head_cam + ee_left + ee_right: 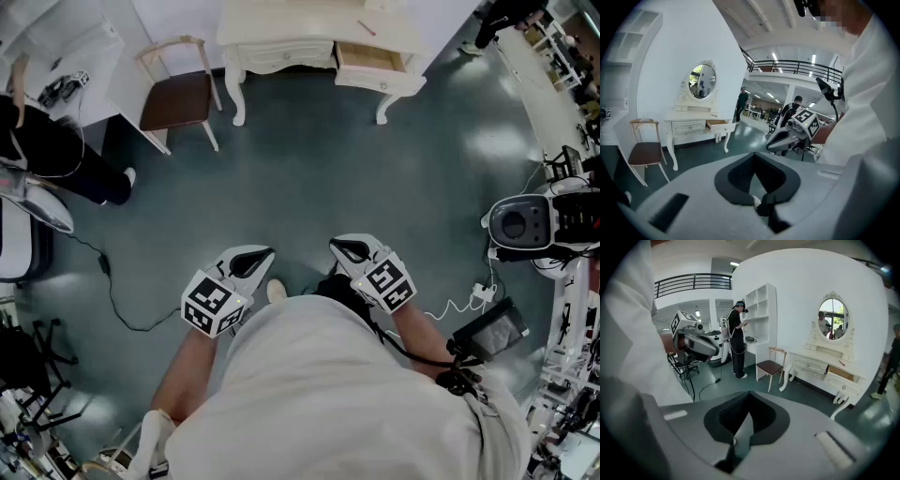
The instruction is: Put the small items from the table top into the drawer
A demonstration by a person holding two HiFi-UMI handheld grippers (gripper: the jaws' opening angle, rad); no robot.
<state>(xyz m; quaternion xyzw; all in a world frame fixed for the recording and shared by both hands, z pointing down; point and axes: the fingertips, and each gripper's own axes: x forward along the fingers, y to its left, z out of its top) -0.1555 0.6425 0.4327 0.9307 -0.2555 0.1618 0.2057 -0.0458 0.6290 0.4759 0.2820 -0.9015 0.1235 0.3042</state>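
A white dressing table [281, 33] stands far off across the dark floor, its right drawer [370, 61] pulled out and looking empty. A small thin reddish item [366, 27] lies on the table top. The left gripper view also shows the table [691, 123] and drawer [717, 125]; the right gripper view shows the drawer [841, 376] and the item [841, 363]. My left gripper [253, 258] and right gripper [350, 249] are held close to my chest, far from the table. Both are shut with nothing between the jaws.
A wooden chair [178, 98] with a brown seat stands left of the table. A person in black [47, 141] stands at the far left by white shelves [761, 310]. A cable [122, 300] trails on the floor. Robot equipment [525, 225] stands on the right.
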